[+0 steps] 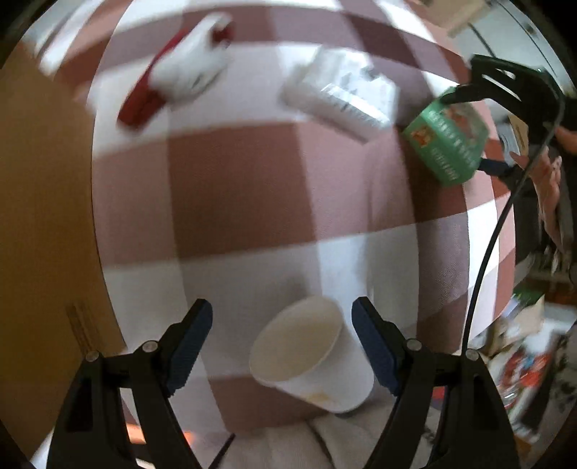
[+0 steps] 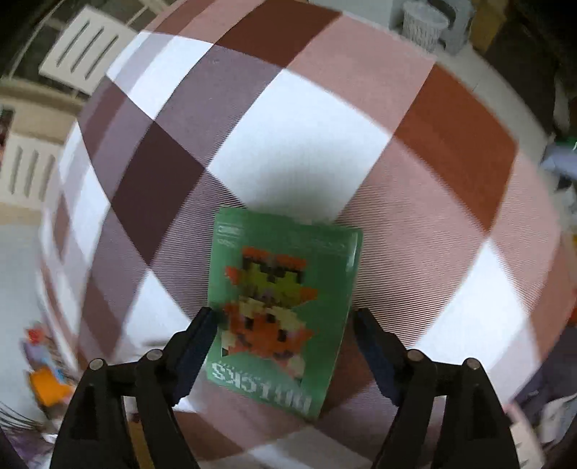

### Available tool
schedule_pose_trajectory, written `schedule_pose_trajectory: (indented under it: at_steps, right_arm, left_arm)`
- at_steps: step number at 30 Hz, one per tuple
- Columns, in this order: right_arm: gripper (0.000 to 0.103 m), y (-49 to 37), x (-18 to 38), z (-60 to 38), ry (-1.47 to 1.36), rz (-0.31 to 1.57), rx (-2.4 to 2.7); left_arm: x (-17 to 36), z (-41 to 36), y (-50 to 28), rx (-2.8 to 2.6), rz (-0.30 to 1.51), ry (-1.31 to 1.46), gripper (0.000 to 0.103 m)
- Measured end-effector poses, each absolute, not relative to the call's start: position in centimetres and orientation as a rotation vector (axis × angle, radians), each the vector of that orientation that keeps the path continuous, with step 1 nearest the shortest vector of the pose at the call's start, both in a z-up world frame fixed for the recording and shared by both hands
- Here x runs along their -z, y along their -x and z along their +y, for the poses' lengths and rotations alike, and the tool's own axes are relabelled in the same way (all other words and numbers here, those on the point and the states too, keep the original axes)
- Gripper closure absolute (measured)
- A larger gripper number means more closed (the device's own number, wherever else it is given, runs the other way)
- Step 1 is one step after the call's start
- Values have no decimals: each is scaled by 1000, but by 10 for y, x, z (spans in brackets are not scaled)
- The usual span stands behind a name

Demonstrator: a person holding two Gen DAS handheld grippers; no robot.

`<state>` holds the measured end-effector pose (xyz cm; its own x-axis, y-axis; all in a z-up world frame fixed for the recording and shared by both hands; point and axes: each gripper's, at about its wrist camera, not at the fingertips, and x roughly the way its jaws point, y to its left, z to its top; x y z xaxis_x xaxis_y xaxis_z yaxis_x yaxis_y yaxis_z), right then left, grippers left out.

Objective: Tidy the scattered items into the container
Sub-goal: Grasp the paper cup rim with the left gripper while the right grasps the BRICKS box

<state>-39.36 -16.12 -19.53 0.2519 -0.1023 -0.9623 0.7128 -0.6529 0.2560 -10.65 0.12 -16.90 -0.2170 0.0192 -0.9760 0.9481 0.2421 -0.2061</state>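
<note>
A white paper cup [image 1: 310, 353] lies on its side on the checked tablecloth [image 1: 234, 187]. My left gripper [image 1: 281, 317] stands open above it, a blue pad on each side and neither touching it. A green box [image 2: 285, 310] with a pixel figure lies flat under my right gripper [image 2: 283, 321], which is open. Its left pad is at the box's edge and its right pad is a little off it. The left wrist view shows that green box [image 1: 447, 140] and right gripper [image 1: 472, 126] at the right. A brown cardboard container [image 1: 43, 198] fills that view's left side.
A red and white item [image 1: 180, 72] and a white pack [image 1: 339, 90] lie further along the table. A person's hand [image 1: 548, 173] and a black cable [image 1: 505, 216] are at the right. Past the table stand a white slatted chair [image 2: 83, 47] and a woven basket [image 2: 425, 25].
</note>
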Motion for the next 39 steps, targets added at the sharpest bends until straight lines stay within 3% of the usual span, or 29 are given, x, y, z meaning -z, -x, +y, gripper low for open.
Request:
schedule_pose_trajectory:
  at_steps: [4,13,19,31,39]
  right_arm:
    - [13,387,203,-168,-1815,556,1487]
    - [11,353,219,-181,-1583,830,1439]
    - [13,345,219,-170,-1482,861,1402]
    - [13,327,226,-161,-1363,974,1355]
    - [20,309,231,-142,-1213,1120,1318]
  left_arm:
    - [181,18,96,1098,1570,-897,22]
    - [165,33,87,1068,1529,-799,22]
    - [148,51,81,1031,1569,-699,18]
    - [187,54,108,960,1687,-640,17]
    - [201,47,112,977,1659,-689,18]
